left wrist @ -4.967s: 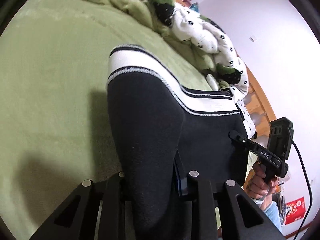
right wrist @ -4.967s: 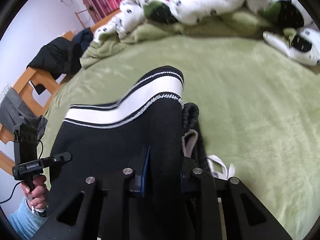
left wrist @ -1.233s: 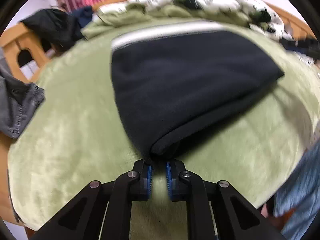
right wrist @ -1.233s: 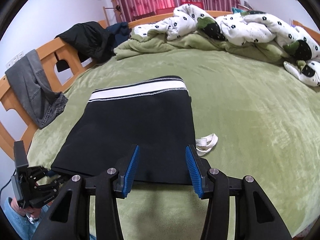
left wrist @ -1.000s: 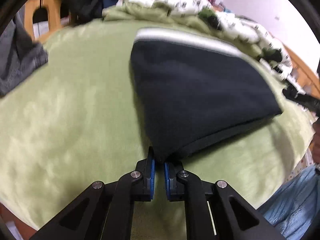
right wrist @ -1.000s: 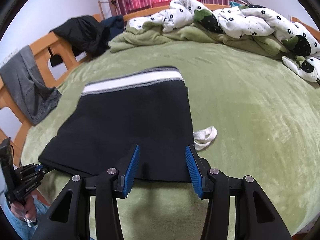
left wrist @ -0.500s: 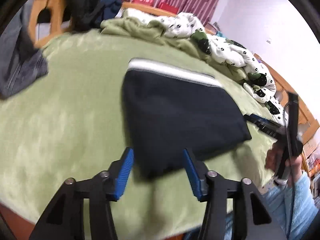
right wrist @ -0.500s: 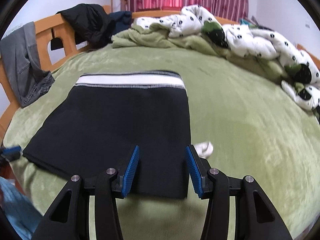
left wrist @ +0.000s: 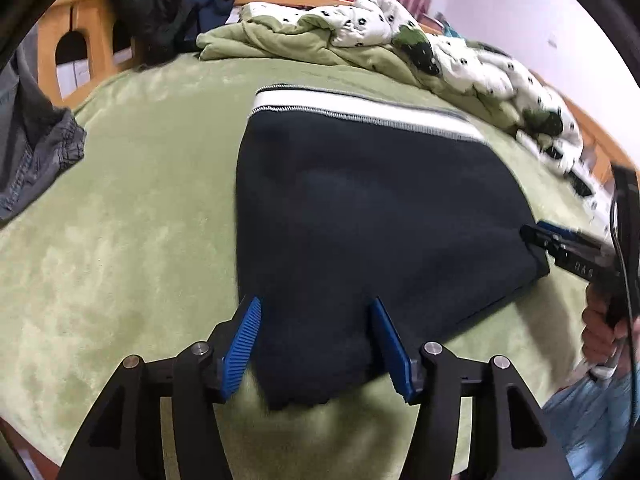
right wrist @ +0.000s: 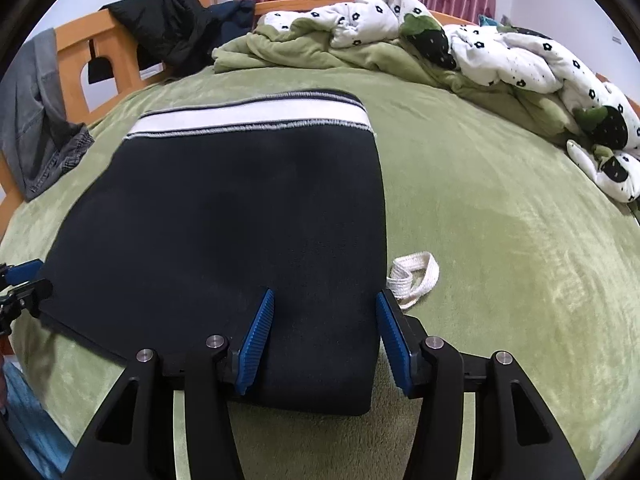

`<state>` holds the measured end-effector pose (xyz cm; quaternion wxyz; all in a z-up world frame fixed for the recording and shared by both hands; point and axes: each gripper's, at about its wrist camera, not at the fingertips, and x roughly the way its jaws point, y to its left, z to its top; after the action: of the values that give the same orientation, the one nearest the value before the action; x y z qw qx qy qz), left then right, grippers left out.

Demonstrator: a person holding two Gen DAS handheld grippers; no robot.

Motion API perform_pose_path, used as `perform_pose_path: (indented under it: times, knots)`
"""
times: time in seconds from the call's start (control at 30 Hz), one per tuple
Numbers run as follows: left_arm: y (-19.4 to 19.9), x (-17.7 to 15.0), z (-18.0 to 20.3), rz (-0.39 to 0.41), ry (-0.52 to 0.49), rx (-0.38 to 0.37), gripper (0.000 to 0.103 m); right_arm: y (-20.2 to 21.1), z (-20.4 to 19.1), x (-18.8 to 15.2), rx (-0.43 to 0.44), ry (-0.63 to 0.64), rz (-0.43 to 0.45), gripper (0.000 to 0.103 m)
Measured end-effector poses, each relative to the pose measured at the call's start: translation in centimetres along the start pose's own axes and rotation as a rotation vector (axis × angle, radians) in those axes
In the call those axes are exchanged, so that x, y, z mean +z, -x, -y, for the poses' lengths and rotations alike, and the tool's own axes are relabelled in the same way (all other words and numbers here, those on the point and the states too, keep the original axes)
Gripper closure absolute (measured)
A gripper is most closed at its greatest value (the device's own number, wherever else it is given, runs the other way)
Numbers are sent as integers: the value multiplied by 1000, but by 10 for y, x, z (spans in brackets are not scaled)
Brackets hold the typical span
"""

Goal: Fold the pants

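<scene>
Green bed (right wrist: 500,240) under folded pants (right wrist: 240,220), lying centre frame, waistband far, near corners between each spread, empty claw: left claw (left wrist: 316,344) lower centre, right claw (right wrist: 324,340) likewise, equally near.

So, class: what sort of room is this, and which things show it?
Most likely a bedroom: the folded pants lie on a bed with a green blanket, a rumpled floral quilt and a wooden bed frame behind.

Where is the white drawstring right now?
In the right wrist view the drawstring lies looped on the green bedspread, just off the right edge of the folded pants, beside the right gripper.
</scene>
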<state>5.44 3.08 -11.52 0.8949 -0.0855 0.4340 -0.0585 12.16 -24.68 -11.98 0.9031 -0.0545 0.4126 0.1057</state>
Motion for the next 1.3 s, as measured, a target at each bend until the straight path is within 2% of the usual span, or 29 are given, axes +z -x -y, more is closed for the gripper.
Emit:
perform_pose_path:
  times: [0.1,0.27,0.43,0.5,0.53,0.57,0.6,0.63,0.67,0.7,0.83,1.07,1.3]
  knots:
    - [-6,23,-3,-2,7,-8,47,15,-2,20,55,21,73,51]
    - [-15,79,8,77,-56,16,47,20,-26,65,18,205,180,51]
    - [-44,132,11,168,-51,2,44,-19,-35,108,12,246,223,46]
    - [-61,143,10,163,-64,9,44,-48,-31,121,11,202,201,46]
    - [-76,148,11,123,-61,14,44,-63,-29,124,13,173,175,46]
    - [-87,151,13,86,-73,18,44,-79,-27,124,13,149,133,46]
    - [-101,153,16,52,-101,34,44,-105,-25,123,3,150,49,47]
    - [-114,153,20,28,-134,80,44,-114,-24,122,-4,158,28,47]
    - [-129,153,24,-4,-167,157,42,-116,-21,124,10,150,37,47]
    - [-137,153,25,-21,-177,176,41,-116,-18,127,21,137,29,47]
    - [-135,156,20,-7,-117,156,41,-117,-16,125,26,133,37,47]
    - [-134,151,12,16,-117,137,41,-117,-16,122,35,118,42,47]
    - [-128,146,14,5,-111,144,41,-114,-13,118,40,102,44,47]
